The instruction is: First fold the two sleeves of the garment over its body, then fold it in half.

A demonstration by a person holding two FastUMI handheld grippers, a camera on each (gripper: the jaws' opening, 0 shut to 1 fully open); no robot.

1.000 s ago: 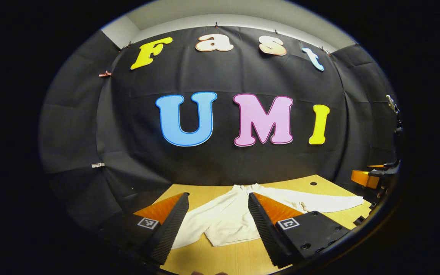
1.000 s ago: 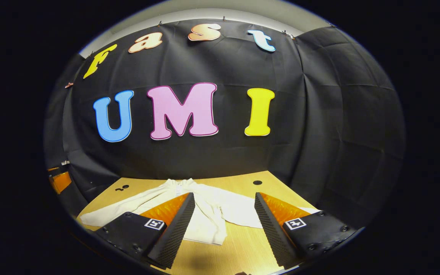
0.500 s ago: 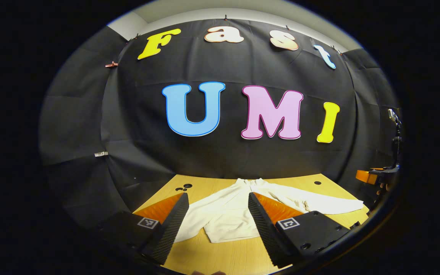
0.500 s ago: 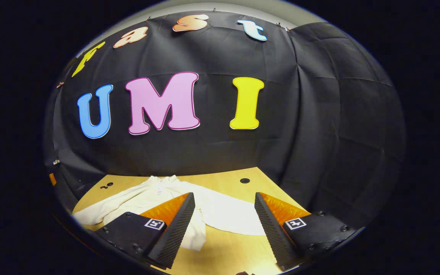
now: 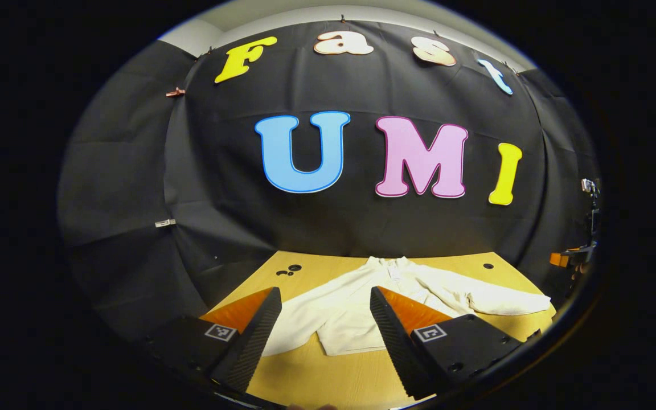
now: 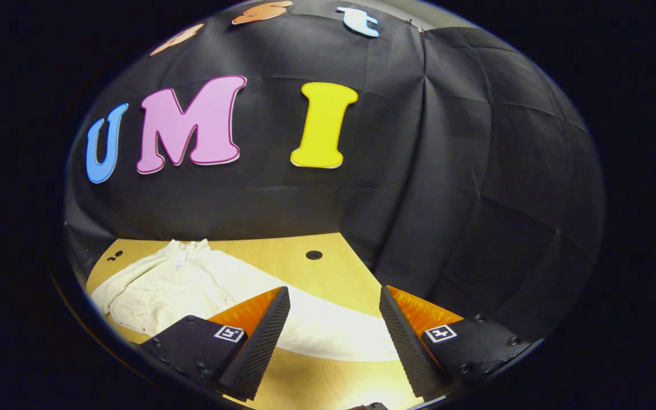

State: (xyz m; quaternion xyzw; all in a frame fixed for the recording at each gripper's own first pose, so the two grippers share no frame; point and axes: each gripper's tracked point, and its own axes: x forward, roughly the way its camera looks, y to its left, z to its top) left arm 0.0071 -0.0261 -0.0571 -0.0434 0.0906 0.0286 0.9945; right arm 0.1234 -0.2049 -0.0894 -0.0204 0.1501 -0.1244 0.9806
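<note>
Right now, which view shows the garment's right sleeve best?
The right gripper view: the right sleeve runs flat across the table between the open jaws. The left gripper view shows it farther off near the table's edge, small and foreshortened.

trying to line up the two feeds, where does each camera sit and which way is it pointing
Left gripper view: rides the left gripper, faces the booth wall across the table; own open fingers frame the white garment.
Right gripper view: rides the right gripper, angled right; open fingers frame one spread sleeve.
Shared: garment, table, wall.
</note>
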